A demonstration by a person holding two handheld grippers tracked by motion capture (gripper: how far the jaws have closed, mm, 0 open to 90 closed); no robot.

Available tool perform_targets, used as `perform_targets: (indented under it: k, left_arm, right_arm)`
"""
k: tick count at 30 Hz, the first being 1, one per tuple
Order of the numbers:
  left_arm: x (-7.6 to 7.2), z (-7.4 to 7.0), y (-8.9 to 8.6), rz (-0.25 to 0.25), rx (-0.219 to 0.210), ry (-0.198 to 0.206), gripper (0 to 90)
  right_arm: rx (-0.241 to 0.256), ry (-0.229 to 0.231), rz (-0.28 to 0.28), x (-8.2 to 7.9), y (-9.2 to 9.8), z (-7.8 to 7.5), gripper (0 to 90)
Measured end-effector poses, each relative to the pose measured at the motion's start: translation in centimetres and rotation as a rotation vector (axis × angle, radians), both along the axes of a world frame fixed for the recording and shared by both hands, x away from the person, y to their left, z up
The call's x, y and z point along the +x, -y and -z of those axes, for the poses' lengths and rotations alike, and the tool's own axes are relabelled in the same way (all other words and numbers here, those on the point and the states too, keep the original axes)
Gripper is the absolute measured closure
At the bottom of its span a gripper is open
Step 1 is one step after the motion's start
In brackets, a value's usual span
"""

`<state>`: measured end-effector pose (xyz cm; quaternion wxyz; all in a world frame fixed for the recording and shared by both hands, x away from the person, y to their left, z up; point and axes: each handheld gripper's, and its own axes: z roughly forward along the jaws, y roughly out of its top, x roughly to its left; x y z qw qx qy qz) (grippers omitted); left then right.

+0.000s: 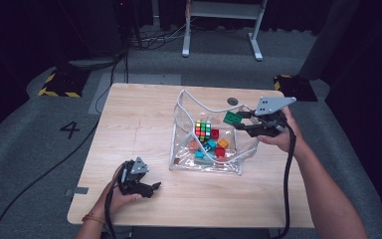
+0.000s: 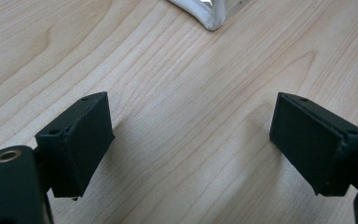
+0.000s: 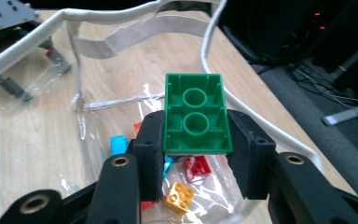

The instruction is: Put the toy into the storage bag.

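My right gripper (image 1: 237,120) hangs over the right rim of a clear plastic bag (image 1: 184,133) and is shut on a green brick (image 3: 196,115), whose hollow underside faces the right gripper view. In the high view the green brick (image 1: 232,117) shows just above the bag's opening. Inside the bag lie a colourful puzzle cube (image 1: 203,129) and several small bricks, red (image 3: 196,167), orange (image 3: 179,196) and blue (image 3: 118,143). My left gripper (image 1: 155,187) rests low on the wooden table (image 1: 139,114) near the front left, open, with bare wood between its fingers (image 2: 77,144).
The bag's white-trimmed corner (image 2: 210,17) lies just ahead of the left gripper. A dark round hole (image 1: 233,101) marks the table behind the bag. Beyond the table are grey floor, cables and a white frame's legs (image 1: 221,30).
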<state>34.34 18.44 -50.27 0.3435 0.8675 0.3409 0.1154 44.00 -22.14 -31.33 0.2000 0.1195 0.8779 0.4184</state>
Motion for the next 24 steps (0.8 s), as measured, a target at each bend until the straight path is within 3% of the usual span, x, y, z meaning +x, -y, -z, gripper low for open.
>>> perform_targets:
  k: [3, 9, 15, 18, 21, 24]
  left_arm:
    - [0.0, 0.0, 0.0, 0.000, 0.000, 0.000, 13.3]
    - [0.0, 0.0, 0.0, 0.001, 0.001, 0.000, 13.3]
    - [0.0, 0.0, 0.0, 0.001, 0.000, 0.000, 13.3]
    - [0.0, 0.0, 0.0, 0.001, 0.000, 0.000, 13.3]
    - [0.0, 0.0, 0.0, 0.001, 0.000, 0.000, 13.3]
    - [0.0, 0.0, 0.0, 0.001, 0.001, 0.002, 13.3]
  right_arm:
    - [-0.026, -0.008, -0.035, 0.2, -0.9, 0.2, 59.1]
    - [-0.150, -0.035, -0.066, 1.0, -3.0, 1.0, 59.1]
    - [-0.288, -0.090, -0.058, 1.8, -4.5, 1.9, 59.1]
    - [-0.326, -0.107, -0.062, 2.4, -4.9, 2.2, 59.0]
    - [-0.376, -0.152, -0.032, 2.7, -5.1, 2.2, 59.0]
    - [-0.415, -0.158, -0.043, 3.0, -5.6, 2.7, 59.0]
